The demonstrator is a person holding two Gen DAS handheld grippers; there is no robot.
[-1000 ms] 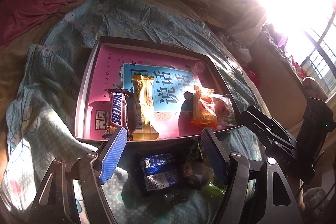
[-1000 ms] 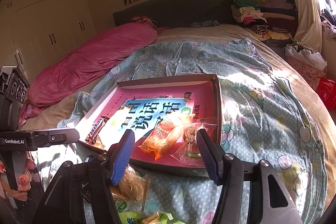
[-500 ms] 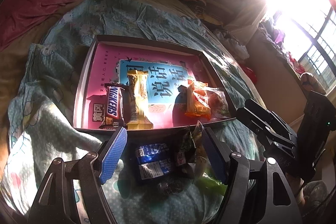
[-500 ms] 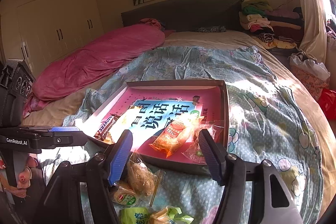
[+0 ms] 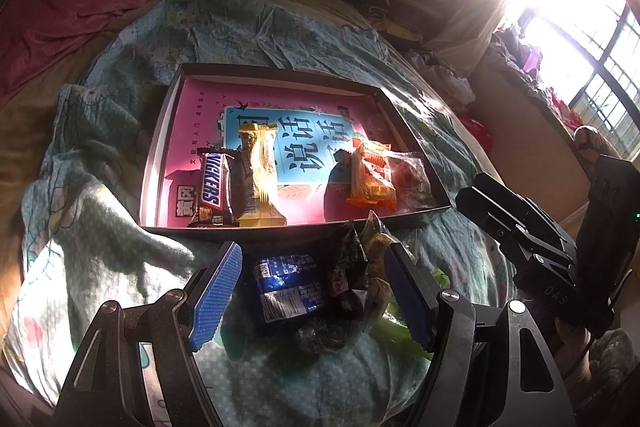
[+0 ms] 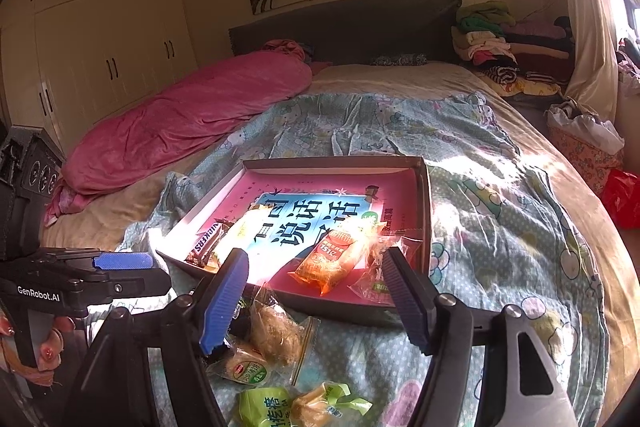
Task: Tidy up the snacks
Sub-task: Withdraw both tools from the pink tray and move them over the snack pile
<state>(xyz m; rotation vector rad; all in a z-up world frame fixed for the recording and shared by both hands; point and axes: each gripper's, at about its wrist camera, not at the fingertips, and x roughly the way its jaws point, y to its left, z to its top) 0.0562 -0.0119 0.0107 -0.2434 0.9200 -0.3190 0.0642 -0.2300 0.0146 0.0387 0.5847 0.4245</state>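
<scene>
Left gripper (image 5: 314,291) is held with jaws apart, nothing clamped; blue pads are seen on both fingers. Directly between and below its fingers a blue snack packet (image 5: 286,289) is lying on the patterned bedspread (image 5: 92,211), with a dark green-patterned packet (image 5: 350,263) and a clear-wrapped pastry (image 5: 378,259) just to its right, near the right finger. No pad is touching any of them.

Ahead of the left gripper a shallow box tray (image 5: 162,131) is set on the bedspread, pink inside with a blue printed panel. In its near left part a Snickers bar (image 5: 212,191) and a yellow wafer bar (image 5: 258,179) are laid side by side, touching. In its near right corner an orange snack pack (image 5: 370,179) is placed, with a clear packet (image 5: 412,179) beside it.

Right gripper (image 6: 316,297) is shown with jaws apart, having just been opening; nothing is gripped between them. Below its left finger a clear bag of floss-topped pastry (image 6: 276,331) is lying on the bedspread, outside the tray's near edge. Nearer the camera a green-labelled packet (image 6: 250,371) and a light green candy packet (image 6: 264,407) are seen. A pink blanket (image 6: 192,119) is bunched far ahead to the left.
</scene>
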